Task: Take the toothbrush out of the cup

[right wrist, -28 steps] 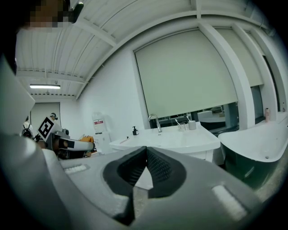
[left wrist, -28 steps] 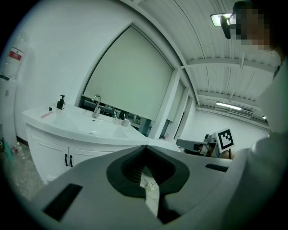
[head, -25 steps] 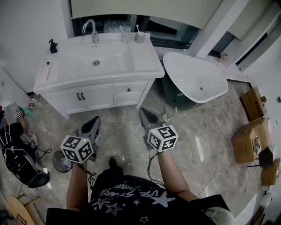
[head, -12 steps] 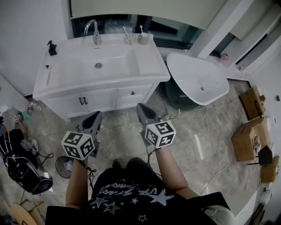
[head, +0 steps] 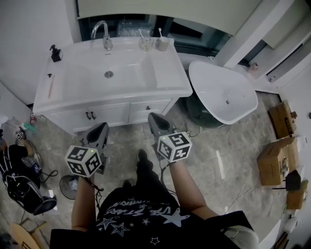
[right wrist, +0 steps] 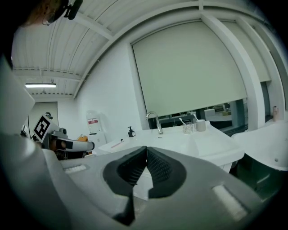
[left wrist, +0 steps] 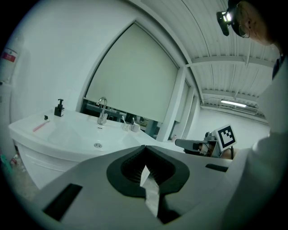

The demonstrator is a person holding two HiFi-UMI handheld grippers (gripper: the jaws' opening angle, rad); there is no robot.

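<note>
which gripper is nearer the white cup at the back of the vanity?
Right. The right gripper is out in front of the vanity, roughly in line with the white cup; the left gripper is further off to the left. Both are well short of it.

White vanity [head: 170, 73], grey marbled floor [head: 228, 160]

Floor: grey marbled tiles [head: 233, 141].
Furniture: white basin cabinet [head: 121, 109] set beside white oval bathtub [head: 214, 92].
Window: pale roller blind [head: 160, 7] drawn.
</note>
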